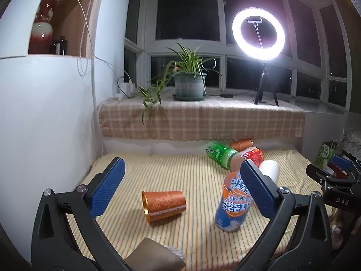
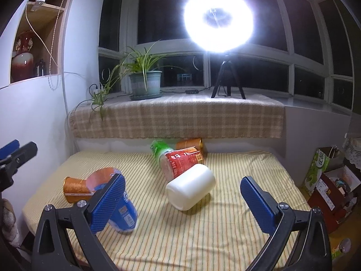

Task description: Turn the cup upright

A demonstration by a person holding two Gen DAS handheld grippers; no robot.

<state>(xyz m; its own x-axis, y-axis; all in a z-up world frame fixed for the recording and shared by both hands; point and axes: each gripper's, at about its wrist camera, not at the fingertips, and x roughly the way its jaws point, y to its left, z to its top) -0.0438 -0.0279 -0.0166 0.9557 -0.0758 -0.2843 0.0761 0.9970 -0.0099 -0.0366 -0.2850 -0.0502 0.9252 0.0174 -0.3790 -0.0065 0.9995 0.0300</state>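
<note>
Left gripper (image 1: 182,188) released, its blue pads spread wide over the striped bed (image 1: 158,171) and grasping nothing; right gripper (image 2: 182,197) likewise released and empty. Between the left gripper's pads, on the bed: a copper cup (image 1: 163,205) lying on its side, mouth turned left, and just right of it an upright blue-and-orange Arctic Ocean cup (image 1: 233,203), partly hidden behind the right pad (image 1: 258,190). In the right wrist view the same two appear at lower left, the Arctic Ocean cup (image 2: 124,212) partly behind the left pad (image 2: 108,201), the copper cup (image 2: 75,190) beyond it. Centre of the right wrist view: a white cup (image 2: 191,186) on its side, base toward the camera, lying between the spread pads but apart from both; behind it a red cup (image 2: 180,160), a green cup (image 2: 159,146) and a second copper cup (image 2: 190,144), all on their sides, clustered near the far edge of the bed. Background: a checked cloth (image 2: 176,117) over the window ledge, bearing a potted plant (image 2: 145,83) and a lit ring light (image 2: 217,19) on a tripod; the left gripper shows at the left margin of the right wrist view (image 2: 13,155).
</note>
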